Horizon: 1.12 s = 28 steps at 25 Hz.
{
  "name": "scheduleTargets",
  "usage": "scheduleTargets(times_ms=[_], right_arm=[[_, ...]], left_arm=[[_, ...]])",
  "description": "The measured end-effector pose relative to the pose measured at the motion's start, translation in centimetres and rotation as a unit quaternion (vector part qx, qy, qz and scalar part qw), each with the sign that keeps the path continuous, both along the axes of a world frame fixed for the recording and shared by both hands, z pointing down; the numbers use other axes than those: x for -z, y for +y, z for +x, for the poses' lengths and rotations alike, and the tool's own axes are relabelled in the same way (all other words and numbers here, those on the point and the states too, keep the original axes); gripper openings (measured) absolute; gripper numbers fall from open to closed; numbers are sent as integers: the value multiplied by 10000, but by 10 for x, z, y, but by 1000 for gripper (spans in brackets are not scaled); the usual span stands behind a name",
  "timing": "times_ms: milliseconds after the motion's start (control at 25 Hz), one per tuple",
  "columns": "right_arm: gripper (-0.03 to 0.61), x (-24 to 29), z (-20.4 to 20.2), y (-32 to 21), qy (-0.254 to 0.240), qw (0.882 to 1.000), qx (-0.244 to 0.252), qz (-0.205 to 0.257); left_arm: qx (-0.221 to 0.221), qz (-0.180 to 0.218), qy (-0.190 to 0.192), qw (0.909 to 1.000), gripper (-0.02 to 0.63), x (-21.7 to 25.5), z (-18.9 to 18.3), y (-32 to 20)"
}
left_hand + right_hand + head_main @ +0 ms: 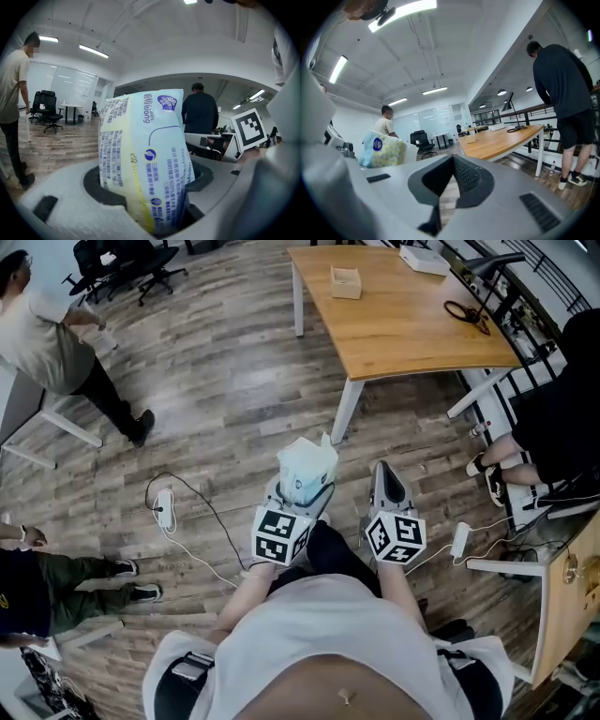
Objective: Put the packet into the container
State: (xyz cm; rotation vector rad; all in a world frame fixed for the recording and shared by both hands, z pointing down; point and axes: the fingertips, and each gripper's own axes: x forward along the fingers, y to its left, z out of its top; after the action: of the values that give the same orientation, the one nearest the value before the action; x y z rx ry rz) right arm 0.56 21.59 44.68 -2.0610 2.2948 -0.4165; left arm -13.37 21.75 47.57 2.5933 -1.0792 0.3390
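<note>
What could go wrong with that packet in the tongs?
The packet looks soft and stands tall above the left tongs, which grip it only near its bottom, so it might flop over or slip out. A cable and power strip lie on the floor close by, so feet could catch on them. The container on the table looks small beside the packet, so it may not fit easily.

The head view looked steeply down onto the left gripper (pixel 305 491) and right gripper (pixel 382 472), with the worktop (pixel 403 315) ahead. Each gripper view sat close behind its own fingers (pixel 468 176), facing nearly level across the room. All three views shared the packet (pixel 307 468). The head and right gripper views shared the worktop.
</note>
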Motion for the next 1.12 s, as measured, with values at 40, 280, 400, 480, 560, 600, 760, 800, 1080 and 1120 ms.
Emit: scheduleTargets(times_ms=[40,280,400,480,560,600,760,800,1080,1120], right_arm=[[11,0,2,-9,9,10000,14,-8],[11,-1,12,-58,-18,9999,134,-36],[11,-3,18,-78,-29,9998,177,-64],[11,-6,21,-91,-47,9998,194,-97],[11,-8,24,-104,-67,9996,236,-114],[11,-9,25,-110,-73,9995,268,-117],[11,-12,27,-130,-65,9993,367,-98],[11,-12,27,-134,-66,9992,376,-90],[11,-16,36,-151,-70,9993,364,-110],[9,-18,38,-151,-79,9993,352,-123]], left_arm=[[11,-2,0,10000,331,0,2,-8],[100,-23,-21,9999,331,0,15,-56],[148,-10,-18,9999,331,2,21,-75],[171,1,-27,9999,331,2,26,-86],[205,4,-36,9998,331,1,29,-97],[227,1,-36,9997,331,0,31,-102],[298,17,-17,9996,331,-2,35,-119],[308,26,-11,9995,331,-2,36,-122],[268,12,17,9996,331,-7,49,-140],[253,5,24,9997,331,-8,50,-141]])
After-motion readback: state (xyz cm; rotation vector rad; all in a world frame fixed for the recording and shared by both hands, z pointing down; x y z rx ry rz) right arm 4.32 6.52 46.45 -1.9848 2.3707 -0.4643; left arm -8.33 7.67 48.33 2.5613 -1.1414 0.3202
